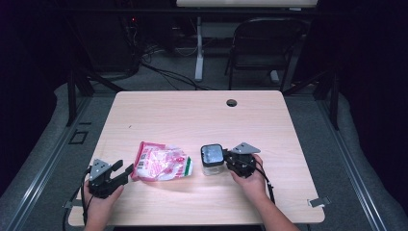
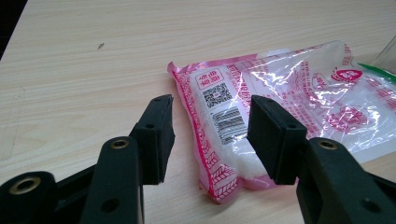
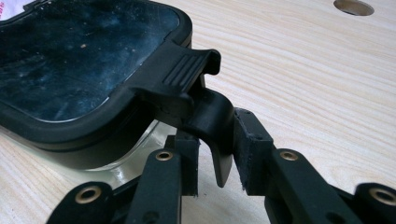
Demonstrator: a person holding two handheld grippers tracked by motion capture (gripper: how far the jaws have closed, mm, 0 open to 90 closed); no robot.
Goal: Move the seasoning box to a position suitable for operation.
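Container (image 1: 212, 159) upright, latch (image 3: 205, 116) between right gripper (image 3: 215, 161) jaws, facing right.

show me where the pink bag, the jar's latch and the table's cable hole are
pink bag (image 2: 219, 109): left gripper view, on its barcode label.
jar's latch (image 3: 184, 72): right gripper view, on the ribbed tab of the black clasp.
cable hole (image 1: 231, 102): high view, on the round opening near the table's far edge.
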